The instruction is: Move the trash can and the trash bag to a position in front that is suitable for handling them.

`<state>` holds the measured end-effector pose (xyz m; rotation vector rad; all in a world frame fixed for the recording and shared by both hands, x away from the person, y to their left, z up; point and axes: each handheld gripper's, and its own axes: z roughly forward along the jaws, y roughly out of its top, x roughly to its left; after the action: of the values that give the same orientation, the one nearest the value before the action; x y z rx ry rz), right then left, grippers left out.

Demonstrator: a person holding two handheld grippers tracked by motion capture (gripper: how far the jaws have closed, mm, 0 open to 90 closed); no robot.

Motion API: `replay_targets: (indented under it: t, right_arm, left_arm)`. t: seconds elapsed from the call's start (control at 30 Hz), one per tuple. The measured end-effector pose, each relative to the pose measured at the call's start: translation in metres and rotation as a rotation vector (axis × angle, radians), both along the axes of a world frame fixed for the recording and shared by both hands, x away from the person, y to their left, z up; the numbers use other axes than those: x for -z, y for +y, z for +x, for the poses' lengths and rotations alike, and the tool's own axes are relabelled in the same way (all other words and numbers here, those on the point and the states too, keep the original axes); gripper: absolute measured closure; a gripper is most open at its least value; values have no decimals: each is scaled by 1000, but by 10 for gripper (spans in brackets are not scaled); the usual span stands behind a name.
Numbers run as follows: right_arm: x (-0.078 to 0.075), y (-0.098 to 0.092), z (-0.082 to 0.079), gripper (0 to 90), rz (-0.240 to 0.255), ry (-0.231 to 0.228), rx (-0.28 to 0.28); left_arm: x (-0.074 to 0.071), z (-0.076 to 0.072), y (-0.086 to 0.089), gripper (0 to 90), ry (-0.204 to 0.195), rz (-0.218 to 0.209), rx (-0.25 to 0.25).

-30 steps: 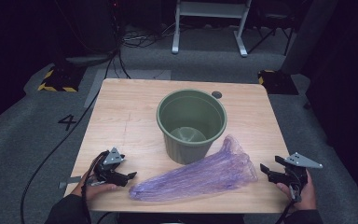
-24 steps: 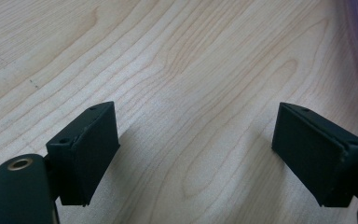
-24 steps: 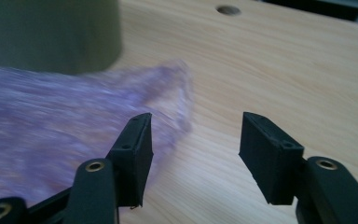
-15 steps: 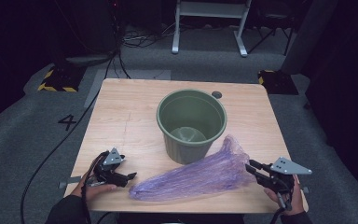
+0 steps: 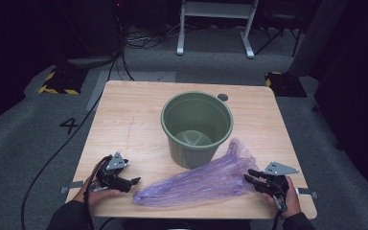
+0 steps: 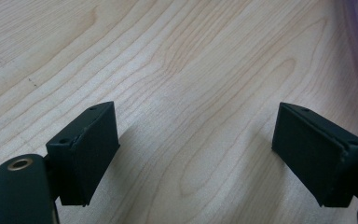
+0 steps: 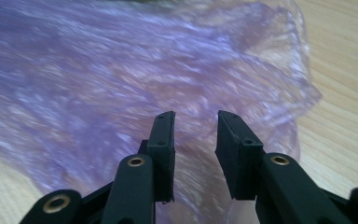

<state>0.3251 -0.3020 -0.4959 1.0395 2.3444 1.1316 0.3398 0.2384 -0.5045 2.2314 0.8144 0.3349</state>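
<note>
A crumpled, see-through purple plastic bag [image 5: 196, 179] lies on the wooden table [image 5: 134, 110] in front of a green bucket [image 5: 196, 124]. My right gripper [image 5: 250, 175] is at the bag's right end, low over the table. In the right gripper view the bag [image 7: 121, 70] lies just beyond and under the right gripper [image 7: 196, 135]. Its jaws narrowed a lot and have just been opening slightly; a small gap stays between them and the pads press on nothing. My left gripper [image 5: 133, 182] rests near the bag's left end, wide open [image 6: 196, 144] over bare wood.
The bucket stands upright at the table's middle and looks empty. A small dark round spot [image 5: 223, 97] sits behind it. The table's front edge runs just under both hands. Grey floor with cables surrounds the table.
My right gripper has moved left and down to the bag's right end, and its jaws have come much closer together. The left gripper and the bag have stayed put.
</note>
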Motion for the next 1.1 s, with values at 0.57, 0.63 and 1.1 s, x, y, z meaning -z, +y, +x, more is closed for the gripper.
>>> replay_targets:
  t: [0.57, 0.63, 1.1]
  right_arm:
    - [5, -21, 9, 900, -19, 10, 73]
    - [5, -26, 10, 900, -20, 7, 98]
    - [4, -50, 12, 769, -33, -15, 237]
  left_arm:
    - [0, 0, -6, 140, 2, 0, 11]
    - [0, 0, -6, 140, 1, 0, 11]
    - [0, -3, -8, 138, 4, 0, -20]
